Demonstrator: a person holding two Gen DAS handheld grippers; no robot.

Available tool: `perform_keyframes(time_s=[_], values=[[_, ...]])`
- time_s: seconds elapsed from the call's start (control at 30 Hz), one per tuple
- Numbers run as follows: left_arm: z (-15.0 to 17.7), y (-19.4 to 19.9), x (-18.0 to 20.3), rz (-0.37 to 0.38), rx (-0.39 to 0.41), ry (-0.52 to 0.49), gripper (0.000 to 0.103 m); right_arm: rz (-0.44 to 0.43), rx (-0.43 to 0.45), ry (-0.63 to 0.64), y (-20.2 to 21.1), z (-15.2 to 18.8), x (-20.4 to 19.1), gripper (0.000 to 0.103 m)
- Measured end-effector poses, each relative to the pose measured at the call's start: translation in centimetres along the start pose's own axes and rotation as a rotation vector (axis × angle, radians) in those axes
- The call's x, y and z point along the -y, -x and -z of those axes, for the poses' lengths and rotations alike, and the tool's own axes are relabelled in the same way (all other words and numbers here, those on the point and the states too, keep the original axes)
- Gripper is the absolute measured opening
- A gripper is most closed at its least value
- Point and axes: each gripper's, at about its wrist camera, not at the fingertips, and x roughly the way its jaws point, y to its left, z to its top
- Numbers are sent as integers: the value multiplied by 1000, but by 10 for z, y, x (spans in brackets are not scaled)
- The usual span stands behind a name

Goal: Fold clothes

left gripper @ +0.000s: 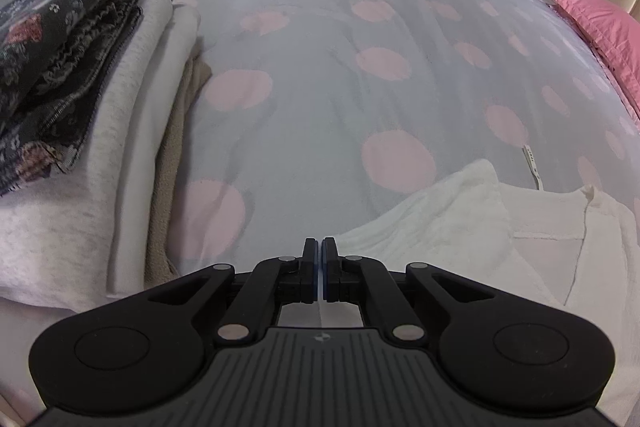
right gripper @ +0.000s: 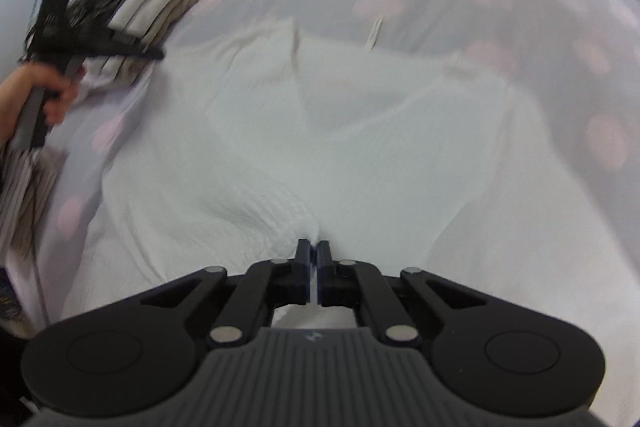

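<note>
White cloth [right gripper: 360, 131] on the bed [left gripper: 320, 75] is pinched in our right gripper [right gripper: 313, 251] fingers; our left gripper [left gripper: 322, 247] fingers are closed, holding nothing.

Garment: we see a white garment [right gripper: 360, 131] spread loosely on the bed, textured, rumpled and puckered at its near edge.
Placket: we find its slit opening [right gripper: 298, 67] toward the far side.
Stack: we see folded clothes [left gripper: 80, 99] piled at left, a dark floral piece on top.
</note>
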Motion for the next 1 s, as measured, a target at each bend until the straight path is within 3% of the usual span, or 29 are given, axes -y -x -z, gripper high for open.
perform_keyframes(time_s=[0.1,0.3,0.4,0.5,0.67,0.73,0.77,0.9,1.0], values=[[-3,0,-2,-19,4,14,0,65,21,15,-5,-27,12,3],[-3,-5,-5,-70,38,27,0,207,30,3,-53,-58,41,3],[-3,-11,-12,-50,10,46,0,173,-13,-65,-75,-57,52,7],[4,-7,-16,-19,0,36,0,166,22,-81,-77,-50,51,17],[31,15,-16,37,-3,-34,1,135,49,-103,-60,-30,43,18],[48,28,-13,62,0,-69,11,114,48,-104,-52,-19,38,32],[58,34,-11,72,2,-90,19,105,46,-102,-49,-14,36,34],[100,54,1,122,-7,-196,32,91,36,-97,-36,12,30,34],[135,59,13,161,-42,-269,43,29,19,-145,-32,28,33,34]])
